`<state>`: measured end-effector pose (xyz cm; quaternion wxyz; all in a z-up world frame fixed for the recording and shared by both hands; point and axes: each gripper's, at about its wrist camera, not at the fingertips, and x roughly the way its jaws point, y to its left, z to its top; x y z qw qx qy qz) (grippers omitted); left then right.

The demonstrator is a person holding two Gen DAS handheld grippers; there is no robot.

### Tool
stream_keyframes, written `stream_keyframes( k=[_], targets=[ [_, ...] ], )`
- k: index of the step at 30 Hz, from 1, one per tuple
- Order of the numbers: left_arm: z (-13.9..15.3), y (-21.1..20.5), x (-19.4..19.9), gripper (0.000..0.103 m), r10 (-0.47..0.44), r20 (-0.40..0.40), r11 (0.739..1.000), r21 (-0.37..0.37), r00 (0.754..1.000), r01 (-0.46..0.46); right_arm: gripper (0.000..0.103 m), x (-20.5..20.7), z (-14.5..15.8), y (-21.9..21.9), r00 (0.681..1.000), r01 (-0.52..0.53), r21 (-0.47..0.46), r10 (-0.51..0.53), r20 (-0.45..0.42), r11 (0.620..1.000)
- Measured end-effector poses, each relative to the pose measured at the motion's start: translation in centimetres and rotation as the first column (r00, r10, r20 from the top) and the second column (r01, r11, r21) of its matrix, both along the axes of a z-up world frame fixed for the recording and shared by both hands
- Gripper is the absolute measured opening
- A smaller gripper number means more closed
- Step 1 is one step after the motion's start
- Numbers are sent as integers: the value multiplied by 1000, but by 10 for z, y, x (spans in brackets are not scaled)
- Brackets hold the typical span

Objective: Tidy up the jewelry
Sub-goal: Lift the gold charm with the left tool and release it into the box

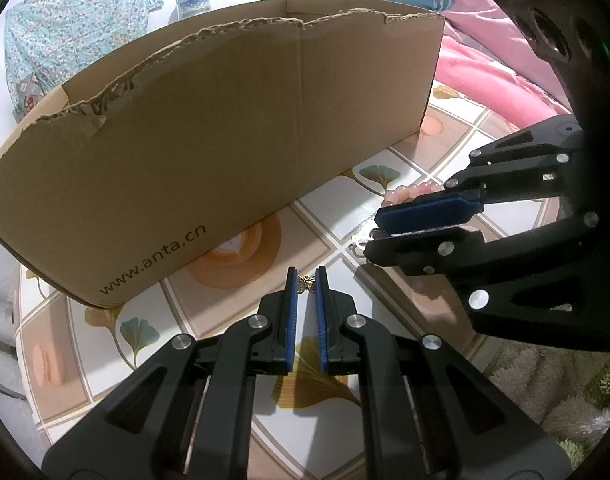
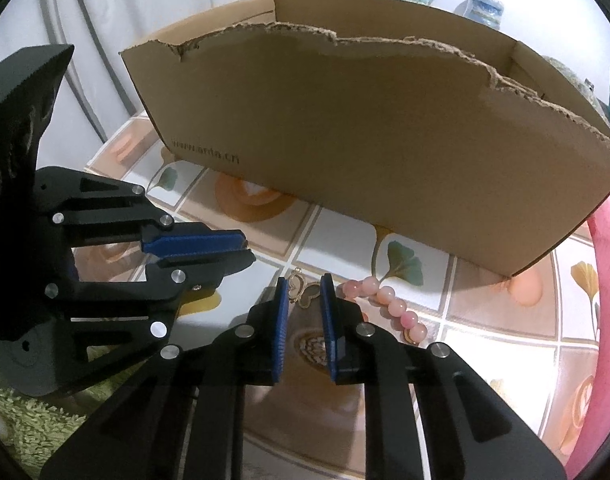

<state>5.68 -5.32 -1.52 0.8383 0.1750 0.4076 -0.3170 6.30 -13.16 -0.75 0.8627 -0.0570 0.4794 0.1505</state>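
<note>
A: The torn-edged corrugated cardboard box (image 1: 209,128) is plain brown, with dark lettering printed low on its side.

B: And the cloth under it?

A: The glossy tablecloth (image 1: 457,128) is a grid of white and tan squares, with teal and mustard ginkgo leaves and orange coffee cups.

B: The jewelry?

A: The round-bead bracelet (image 2: 389,304) is pale pink; the small metal butterfly charm (image 1: 307,285) is gold. Both black plastic grippers wear blue pads (image 2: 281,320). A pink blanket (image 1: 489,72) and a teal floral fabric (image 1: 65,28) lie behind.
</note>
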Motion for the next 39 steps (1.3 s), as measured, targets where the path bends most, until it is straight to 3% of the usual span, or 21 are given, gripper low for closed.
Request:
stream_keyframes(
  k=[19,24,30,35,39],
  targets=[
    [13,1,-4,8,-6,11,1000,-23,1000,6,16,-10,18,-13,999,15,26,-16,30,1000],
    [37,6,-11,8,-21,38,999,-45,999,23,16,-17,44,-14,997,-4,40,1,81,999],
    [89,15,-12,8,-49,74,988,-141,996,59,16,-23,88,-12,983,-50,70,37,177,996],
    [128,18,-4,8,-58,133,974,-210,989,85,16,-17,124,-22,965,-41,103,12,263,994],
    [139,9,14,8,-50,130,964,-252,990,82,16,3,135,-33,955,-5,88,-21,295,996]
  ],
)
